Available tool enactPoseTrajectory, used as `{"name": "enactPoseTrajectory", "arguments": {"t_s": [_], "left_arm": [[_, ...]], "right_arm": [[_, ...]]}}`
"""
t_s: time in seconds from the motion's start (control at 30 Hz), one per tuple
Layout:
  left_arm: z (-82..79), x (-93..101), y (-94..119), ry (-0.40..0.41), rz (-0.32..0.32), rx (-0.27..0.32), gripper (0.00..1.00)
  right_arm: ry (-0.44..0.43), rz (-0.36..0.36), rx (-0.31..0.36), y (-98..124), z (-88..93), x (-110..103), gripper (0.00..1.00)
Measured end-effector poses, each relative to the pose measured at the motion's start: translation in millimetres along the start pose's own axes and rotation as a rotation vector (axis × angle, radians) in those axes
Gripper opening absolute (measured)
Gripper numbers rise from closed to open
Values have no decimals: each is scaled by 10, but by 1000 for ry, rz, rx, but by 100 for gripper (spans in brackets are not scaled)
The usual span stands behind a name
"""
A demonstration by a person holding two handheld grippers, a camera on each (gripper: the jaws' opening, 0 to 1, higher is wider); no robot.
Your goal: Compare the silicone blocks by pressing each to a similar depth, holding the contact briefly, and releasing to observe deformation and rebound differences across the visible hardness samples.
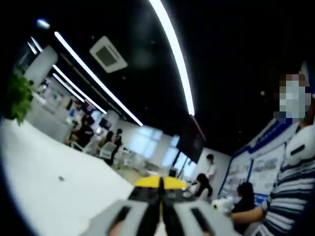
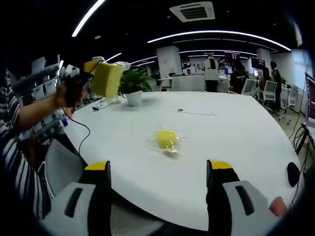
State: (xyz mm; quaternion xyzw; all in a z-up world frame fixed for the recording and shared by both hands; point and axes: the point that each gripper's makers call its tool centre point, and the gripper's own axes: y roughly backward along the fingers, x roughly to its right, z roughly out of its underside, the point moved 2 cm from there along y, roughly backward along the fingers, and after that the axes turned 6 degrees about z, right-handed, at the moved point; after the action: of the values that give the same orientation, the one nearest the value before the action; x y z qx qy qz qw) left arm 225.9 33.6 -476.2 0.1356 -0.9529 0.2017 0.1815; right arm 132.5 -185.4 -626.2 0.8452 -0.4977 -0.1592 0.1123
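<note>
The white round table (image 2: 236,142) spreads across the right gripper view, and in the left gripper view it runs off toward nine o'clock. At eleven o'clock behind it stands a potted plant (image 2: 133,86). The right gripper (image 2: 160,172) sits at six o'clock with its yellow-tipped jaws spread wide, holding nothing. At ten o'clock the left gripper (image 2: 86,73), raised in a person's hand, carries a yellow silicone block (image 2: 107,78) pressed against its tip. In the left gripper view its jaws (image 1: 161,189) meet tip to tip. A smaller yellow block in clear wrap (image 2: 167,139) lies mid-table between the right jaws.
</note>
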Motion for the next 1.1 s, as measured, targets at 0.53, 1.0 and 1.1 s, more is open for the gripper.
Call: {"name": "enactPoseTrajectory", "arguments": {"t_s": [0.53,1.0,1.1], "left_arm": [[77,124,-124,20,73,-35,0],[80,289,-218,49,143,-25,0],[79,328,-236,68,160,-8,0]], "right_arm": [[61,-260,111,-503,-679,-514,66],[-50,-452,234,-682,-1188,-808,56],[-84,-505,254,-740,-1285,-864,57]]}}
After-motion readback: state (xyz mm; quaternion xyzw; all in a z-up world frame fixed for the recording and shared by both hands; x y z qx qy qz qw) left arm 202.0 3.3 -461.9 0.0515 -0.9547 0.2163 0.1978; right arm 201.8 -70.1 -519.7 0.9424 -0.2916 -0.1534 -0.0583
